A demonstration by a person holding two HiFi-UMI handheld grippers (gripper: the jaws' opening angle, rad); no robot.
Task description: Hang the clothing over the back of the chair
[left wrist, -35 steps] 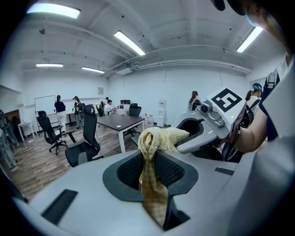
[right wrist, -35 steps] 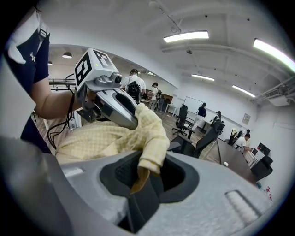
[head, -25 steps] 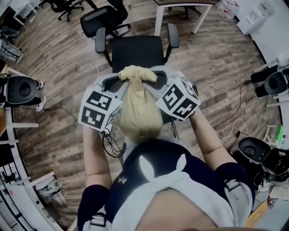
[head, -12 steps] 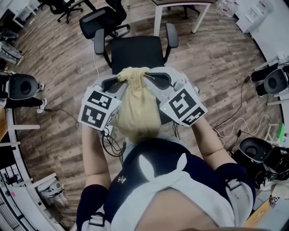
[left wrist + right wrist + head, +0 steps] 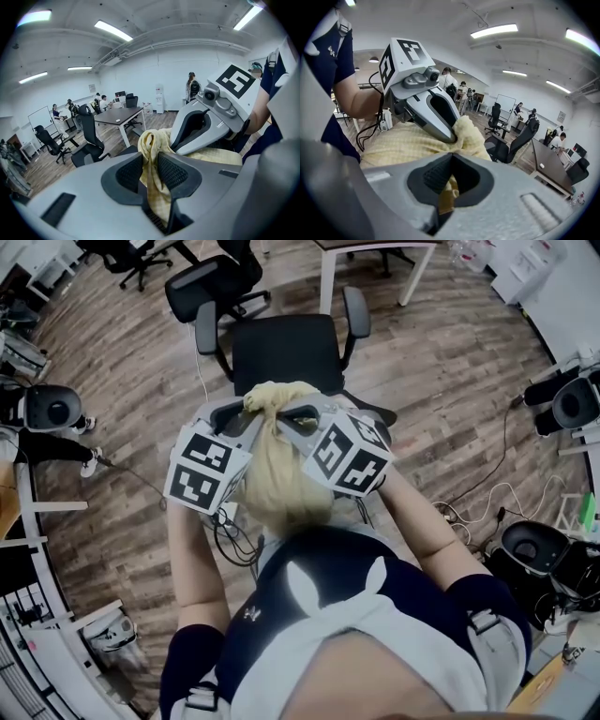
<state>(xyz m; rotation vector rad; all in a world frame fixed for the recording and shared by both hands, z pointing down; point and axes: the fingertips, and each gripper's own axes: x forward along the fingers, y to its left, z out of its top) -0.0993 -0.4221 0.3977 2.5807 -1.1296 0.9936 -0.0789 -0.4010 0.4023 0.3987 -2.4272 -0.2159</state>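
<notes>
A pale yellow garment (image 5: 281, 474) hangs bunched in front of me, over the black office chair (image 5: 281, 348) below. My left gripper (image 5: 251, 413) is shut on the garment's top knot, and in the left gripper view the cloth (image 5: 154, 140) runs down between its pads (image 5: 129, 173). My right gripper (image 5: 287, 415) sits close beside it on the right. It is shut, pinching a fold of the yellow cloth (image 5: 446, 193), with the rest of the garment (image 5: 408, 143) spread beyond. The chair's back is hidden under the garment and my arms.
A second black chair (image 5: 211, 277) and a white table leg (image 5: 330, 277) stand beyond the chair. Cables (image 5: 469, 512) trail over the wood floor at right. Round equipment stands at the left (image 5: 47, 409) and right (image 5: 572, 409) edges. People sit at far desks (image 5: 70, 110).
My right gripper has swung left toward the left gripper and closed on the top of the garment. The left gripper and the bunched cloth have stayed where they were.
</notes>
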